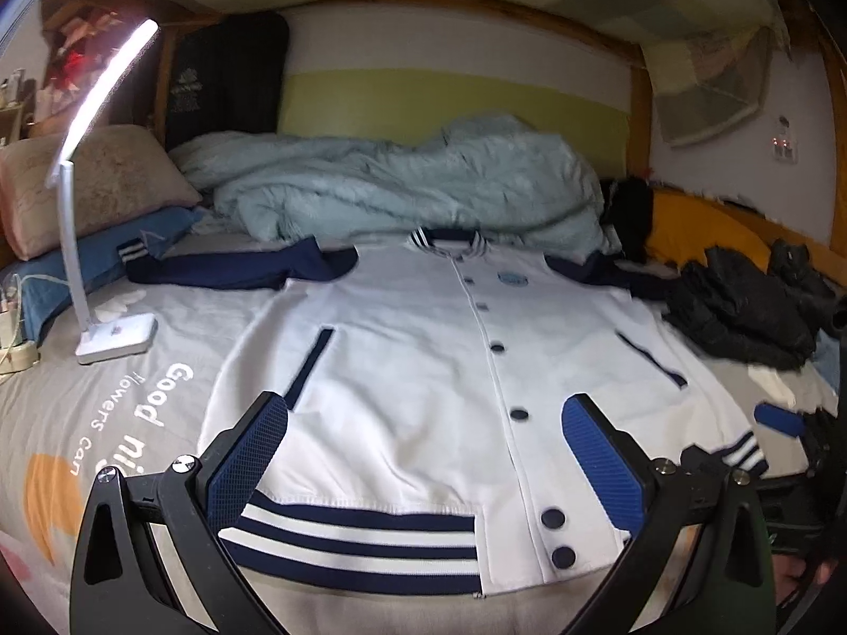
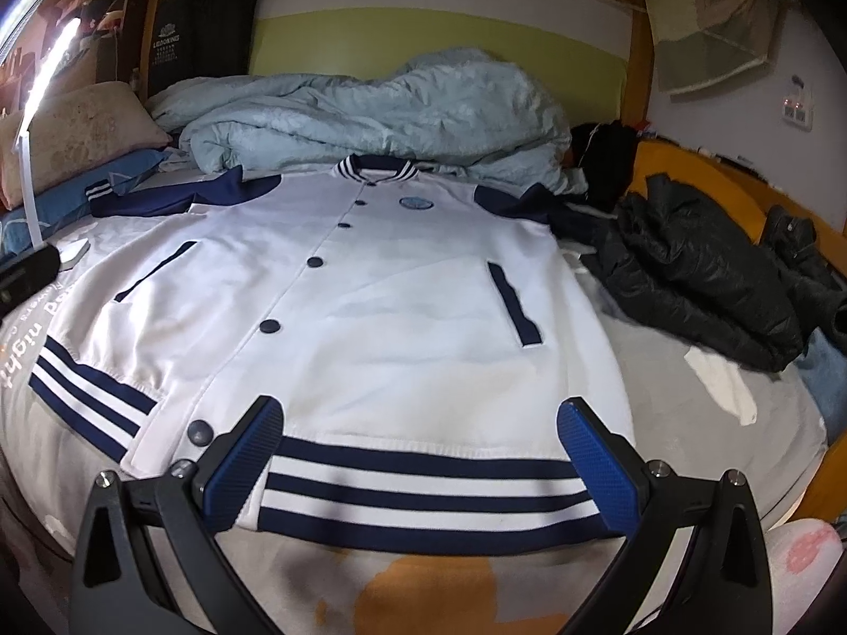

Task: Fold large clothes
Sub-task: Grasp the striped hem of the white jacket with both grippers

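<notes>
A white baseball jacket [image 1: 402,370] with navy sleeves, navy buttons and a striped hem lies flat and buttoned on the bed, collar toward the far wall. It also shows in the right wrist view [image 2: 381,286]. My left gripper [image 1: 423,423] is open and empty, hovering over the hem's left half. My right gripper [image 2: 421,426] is open and empty, hovering over the hem's right half. One blue pad of the right gripper [image 1: 778,420] shows at the right edge of the left wrist view.
A lit white desk lamp [image 1: 114,338] stands on the grey bedsheet [image 1: 69,413] at left. A crumpled light-blue duvet [image 1: 402,185] lies behind the collar. A black puffer jacket [image 2: 704,275] lies at right. Pillows [image 1: 90,180] sit at far left.
</notes>
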Available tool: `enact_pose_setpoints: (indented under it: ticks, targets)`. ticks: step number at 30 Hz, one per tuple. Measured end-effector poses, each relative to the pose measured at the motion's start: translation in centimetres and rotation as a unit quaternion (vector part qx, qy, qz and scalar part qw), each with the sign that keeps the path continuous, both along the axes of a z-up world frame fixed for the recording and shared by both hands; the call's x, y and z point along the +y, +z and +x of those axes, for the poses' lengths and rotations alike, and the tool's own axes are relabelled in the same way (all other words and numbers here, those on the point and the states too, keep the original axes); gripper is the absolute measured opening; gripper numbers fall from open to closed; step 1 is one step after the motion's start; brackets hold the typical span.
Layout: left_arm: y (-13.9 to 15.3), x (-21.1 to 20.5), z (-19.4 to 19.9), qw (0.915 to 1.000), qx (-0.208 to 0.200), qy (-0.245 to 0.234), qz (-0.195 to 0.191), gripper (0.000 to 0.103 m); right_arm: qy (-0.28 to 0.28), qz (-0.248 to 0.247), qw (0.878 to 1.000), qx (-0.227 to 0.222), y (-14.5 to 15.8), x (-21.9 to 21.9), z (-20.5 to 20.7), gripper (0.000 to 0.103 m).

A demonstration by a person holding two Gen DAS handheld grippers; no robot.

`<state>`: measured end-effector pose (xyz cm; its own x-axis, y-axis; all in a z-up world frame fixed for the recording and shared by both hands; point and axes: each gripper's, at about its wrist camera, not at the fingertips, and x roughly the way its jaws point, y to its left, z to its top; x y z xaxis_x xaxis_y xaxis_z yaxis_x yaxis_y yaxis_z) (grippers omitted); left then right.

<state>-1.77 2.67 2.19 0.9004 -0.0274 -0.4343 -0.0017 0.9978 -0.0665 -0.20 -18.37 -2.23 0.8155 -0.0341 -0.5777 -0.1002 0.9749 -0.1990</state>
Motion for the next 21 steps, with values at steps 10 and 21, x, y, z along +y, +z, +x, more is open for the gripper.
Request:
enact_pose_setpoints:
  ticks: [10,21]
  targets:
    - [-4.6,-1.8,4.1,0.9857,0.153,-0.043,0.057,0.103,0.026,-0.005,0.992,0.120,-2.3,-1.2,2.2,0.103]
    - [-4.1,0.0,4.4,0.9838,0.173,-0.028,0.039,0.103,0.167,-0.098,0.968,0.160,-5.2,4.0,-0.5,0.103]
